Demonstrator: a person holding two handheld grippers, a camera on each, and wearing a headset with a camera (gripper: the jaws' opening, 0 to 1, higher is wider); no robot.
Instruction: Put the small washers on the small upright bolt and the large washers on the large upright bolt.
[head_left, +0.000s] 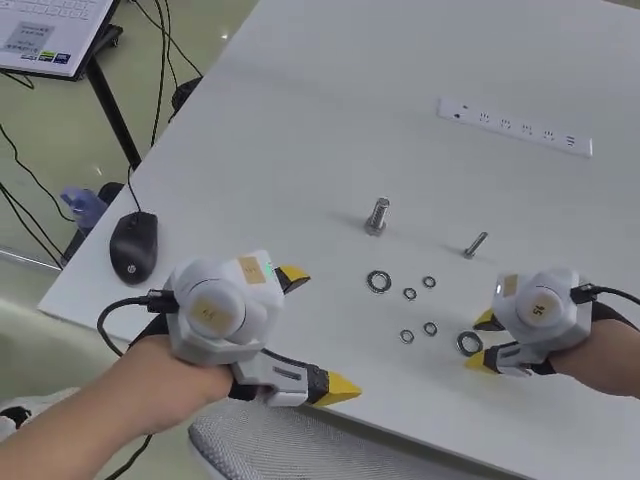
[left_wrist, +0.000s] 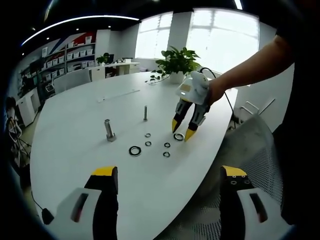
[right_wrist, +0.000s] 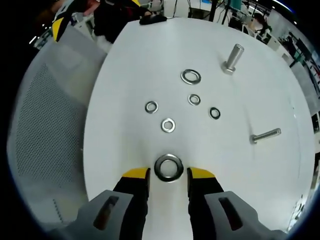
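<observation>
My right claw (right_wrist: 168, 173) is open astride the big washer (right_wrist: 168, 167), ready to pinch it; my left claw (left_wrist: 169, 174), also open, waits well apart.

We find the tabletop (head_left: 300, 130) wide and bare between the mouse (head_left: 133, 246) at its left edge and the large bolt (head_left: 377, 216). The large bolt and small bolt (head_left: 475, 244) stand well apart, with a lane between them. Toward the near edge, washers (head_left: 409, 293) lie scattered with narrow gaps. A power strip (head_left: 515, 126) lies toward the far edge.
</observation>
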